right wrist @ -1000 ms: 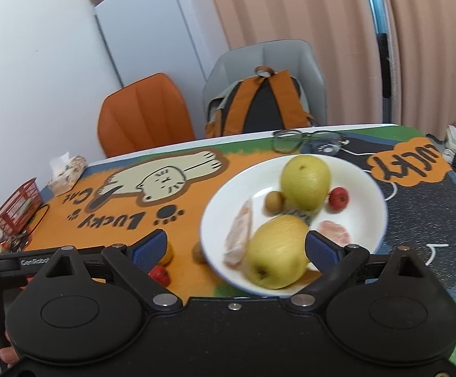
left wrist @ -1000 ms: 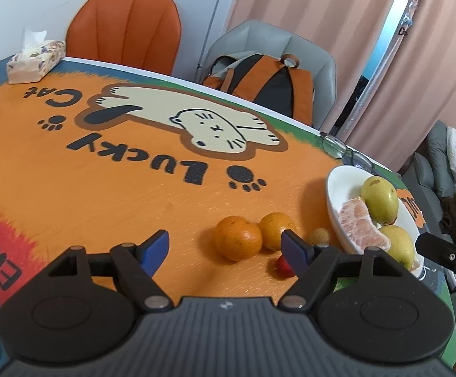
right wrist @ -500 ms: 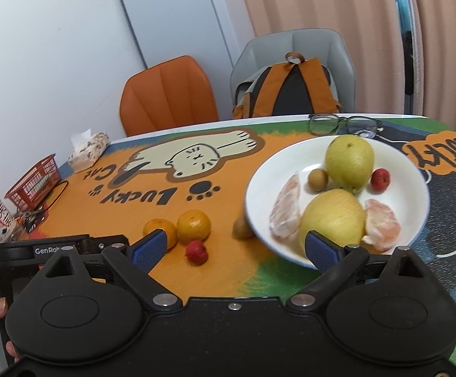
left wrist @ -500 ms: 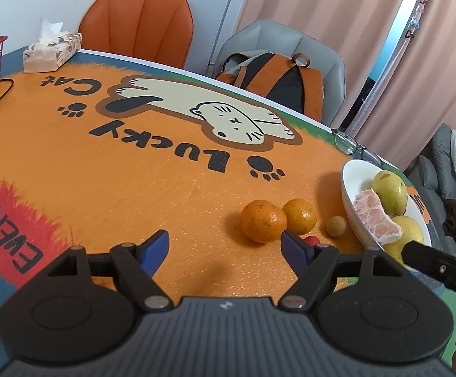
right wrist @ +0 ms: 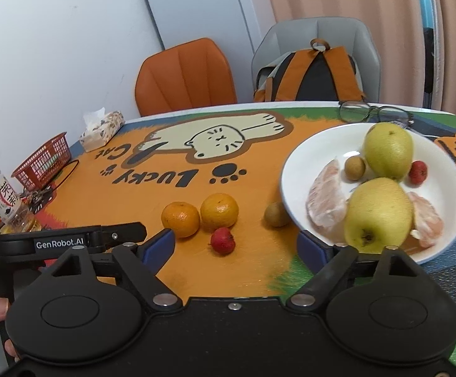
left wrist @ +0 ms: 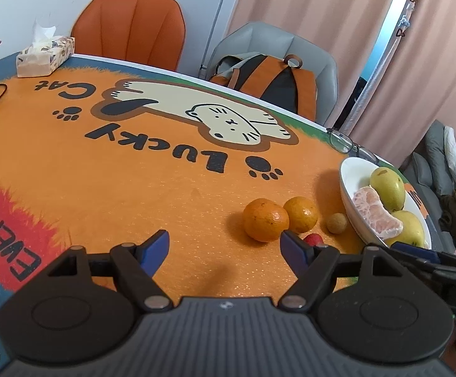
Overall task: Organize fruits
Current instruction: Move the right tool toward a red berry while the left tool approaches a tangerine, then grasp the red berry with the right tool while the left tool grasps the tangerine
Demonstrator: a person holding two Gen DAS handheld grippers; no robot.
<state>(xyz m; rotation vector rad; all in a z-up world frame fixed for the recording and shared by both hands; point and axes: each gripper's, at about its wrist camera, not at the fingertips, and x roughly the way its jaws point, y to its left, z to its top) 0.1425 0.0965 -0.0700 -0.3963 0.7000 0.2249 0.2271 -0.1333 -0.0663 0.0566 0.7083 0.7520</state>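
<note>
Two oranges [right wrist: 180, 219] [right wrist: 219, 210], a small red fruit [right wrist: 223, 241] and a small brown fruit [right wrist: 276, 214] lie on the orange cat-print table left of a white plate [right wrist: 293, 169]. The plate holds two yellow-green pears [right wrist: 388, 150], peeled citrus segments [right wrist: 326, 201], a brown fruit and a red fruit. My right gripper [right wrist: 236, 245] is open and empty, just in front of the red fruit. My left gripper [left wrist: 225, 248] is open and empty, just in front of the oranges [left wrist: 265, 223]; the plate [left wrist: 348, 176] is to its right.
Glasses [right wrist: 374, 113] lie behind the plate. A tissue box [right wrist: 102, 130], red basket [right wrist: 44, 165] and bottle [right wrist: 3, 196] stand at the far left. An orange chair [right wrist: 185, 77] and a grey chair with a backpack [right wrist: 314, 73] stand behind the table.
Both grippers have drawn back and swung left; the loose fruits have come into the right wrist view. Both stay open and empty.
</note>
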